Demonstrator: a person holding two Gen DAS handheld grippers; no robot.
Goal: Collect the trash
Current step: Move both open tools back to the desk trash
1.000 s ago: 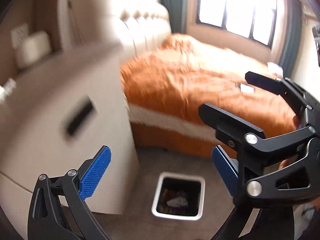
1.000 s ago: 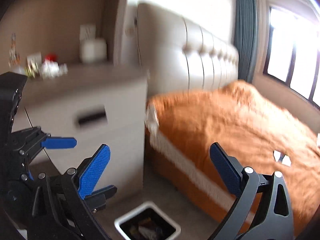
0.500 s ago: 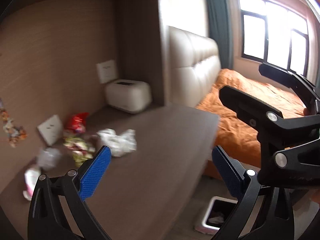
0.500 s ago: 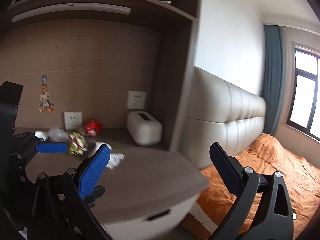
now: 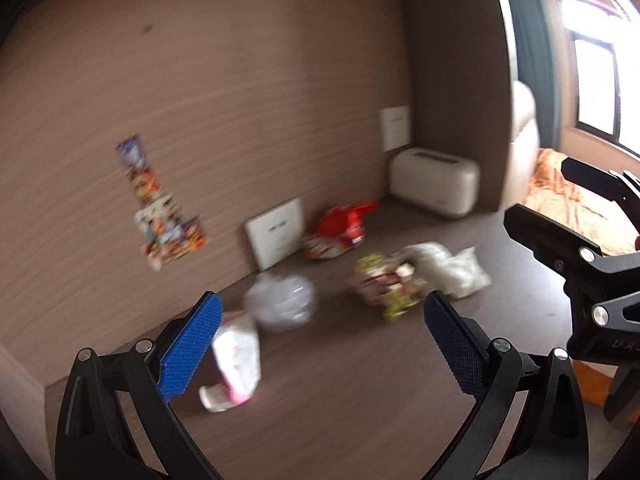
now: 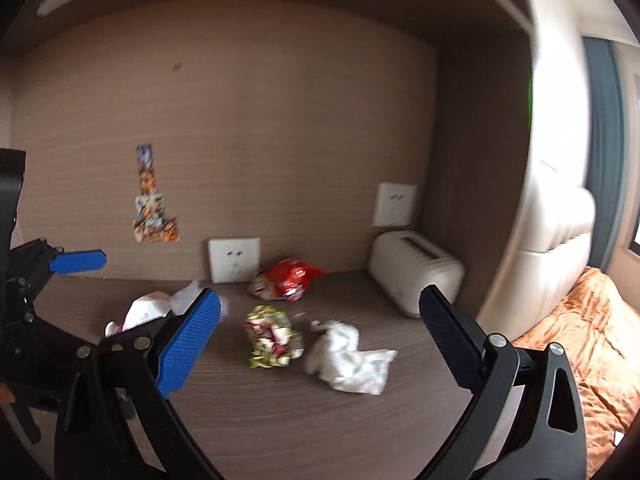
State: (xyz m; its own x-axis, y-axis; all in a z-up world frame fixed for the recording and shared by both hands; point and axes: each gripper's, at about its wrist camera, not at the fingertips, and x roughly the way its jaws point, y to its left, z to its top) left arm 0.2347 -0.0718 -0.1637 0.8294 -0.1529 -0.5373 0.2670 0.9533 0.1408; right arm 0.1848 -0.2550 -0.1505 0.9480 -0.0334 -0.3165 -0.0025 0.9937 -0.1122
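Several pieces of trash lie on the brown desk top (image 6: 320,412): a red snack wrapper (image 6: 286,279) at the back wall, a green crumpled wrapper (image 6: 271,336), a white crumpled tissue (image 6: 350,358), a clear plastic wad (image 5: 282,306) and a pink-and-white wrapper (image 5: 236,356). My left gripper (image 5: 324,346) hovers open above the desk, with the plastic wad and pink wrapper just beyond its left finger. My right gripper (image 6: 320,344) is open too, with the green wrapper and tissue lying between its fingers farther off. Both hold nothing.
A white tissue box (image 6: 416,276) stands at the back right of the desk. Two wall sockets (image 6: 234,260) and a sticker strip (image 6: 150,200) are on the wooden back panel. A shelf runs overhead. The bed with an orange cover (image 6: 592,344) lies to the right.
Both views swung up and left from the floor bin and bed onto the desk top. The trash pile now sits closer, in front of both open grippers.
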